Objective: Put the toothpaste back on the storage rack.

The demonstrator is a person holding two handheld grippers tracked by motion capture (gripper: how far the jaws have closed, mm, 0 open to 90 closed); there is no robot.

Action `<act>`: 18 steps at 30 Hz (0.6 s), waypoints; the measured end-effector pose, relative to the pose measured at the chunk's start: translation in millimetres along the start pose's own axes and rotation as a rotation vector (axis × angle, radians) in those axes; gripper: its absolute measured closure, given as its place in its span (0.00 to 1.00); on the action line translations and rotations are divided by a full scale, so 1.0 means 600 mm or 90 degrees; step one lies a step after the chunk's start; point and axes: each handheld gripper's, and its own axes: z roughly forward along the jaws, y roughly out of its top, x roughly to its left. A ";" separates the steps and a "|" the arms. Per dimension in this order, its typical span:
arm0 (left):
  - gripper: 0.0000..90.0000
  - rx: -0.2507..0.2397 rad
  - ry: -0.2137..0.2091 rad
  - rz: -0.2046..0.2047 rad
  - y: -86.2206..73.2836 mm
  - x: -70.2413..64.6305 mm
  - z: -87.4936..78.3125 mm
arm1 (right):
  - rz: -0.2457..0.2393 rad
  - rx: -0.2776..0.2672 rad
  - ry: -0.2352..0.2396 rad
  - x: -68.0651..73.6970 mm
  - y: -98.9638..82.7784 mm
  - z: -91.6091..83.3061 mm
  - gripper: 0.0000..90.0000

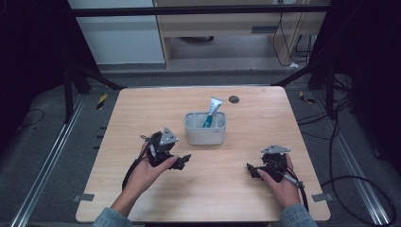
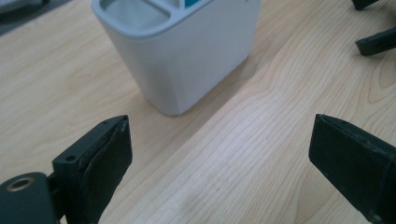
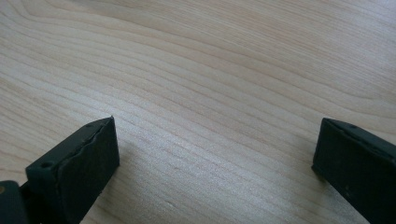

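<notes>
On the wood-grain table (image 1: 142, 109), each black hand-held gripper (image 1: 183, 161) (image 1: 250, 170) gapes beside a smooth rounded holder (image 1: 204, 134).

The place looked like a lab or test room set up for recording. A light wood-grain bench (image 1: 203, 189) stood alone on grey carpet, flanked by metal floor rails (image 1: 42, 170) at 9 o'clock. Black frame struts (image 1: 94, 78) and dark curtains closed in both sides. Loose black cables (image 1: 350, 156) trailed over the floor at 3 o'clock, and pale wooden furniture (image 1: 222, 23) stood at 12 o'clock.
</notes>
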 end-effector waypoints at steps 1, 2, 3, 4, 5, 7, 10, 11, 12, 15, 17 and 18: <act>0.07 0.004 0.001 -0.003 -0.005 0.003 0.001 | 0.000 0.000 0.000 0.000 0.000 0.000 0.01; 0.07 0.010 0.006 -0.005 -0.012 0.007 0.002 | 0.000 0.000 0.000 0.000 0.000 0.000 0.01; 0.07 0.014 0.009 -0.010 -0.018 0.010 0.003 | 0.000 0.000 0.000 0.000 0.000 0.000 0.01; 0.07 0.014 0.010 -0.016 -0.023 0.013 0.003 | 0.000 0.000 0.000 0.000 0.000 0.000 0.01; 0.07 0.014 0.012 -0.017 -0.027 0.015 0.003 | -0.001 0.001 0.000 0.000 0.000 0.000 0.01; 0.07 0.021 0.016 -0.021 -0.039 0.019 0.004 | -0.001 0.001 0.000 0.000 0.000 0.000 0.01; 0.07 0.031 0.018 -0.031 -0.056 0.028 0.006 | -0.001 0.001 0.000 0.000 0.000 0.000 0.01; 0.07 0.033 0.020 -0.039 -0.063 0.031 0.006 | 0.000 0.001 0.000 0.000 0.000 0.000 0.01; 0.07 0.036 0.022 -0.041 -0.068 0.034 0.006 | -0.001 0.001 0.000 0.000 0.000 0.000 0.01; 0.07 0.043 0.027 -0.053 -0.086 0.044 0.004 | -0.001 0.000 0.000 0.000 0.000 0.000 0.01; 0.07 0.045 0.031 -0.059 -0.096 0.050 0.002 | -0.002 0.000 0.000 0.000 0.000 0.000 0.01; 0.07 0.046 0.032 -0.062 -0.102 0.053 0.000 | -0.002 0.000 0.000 0.000 0.000 0.000 0.01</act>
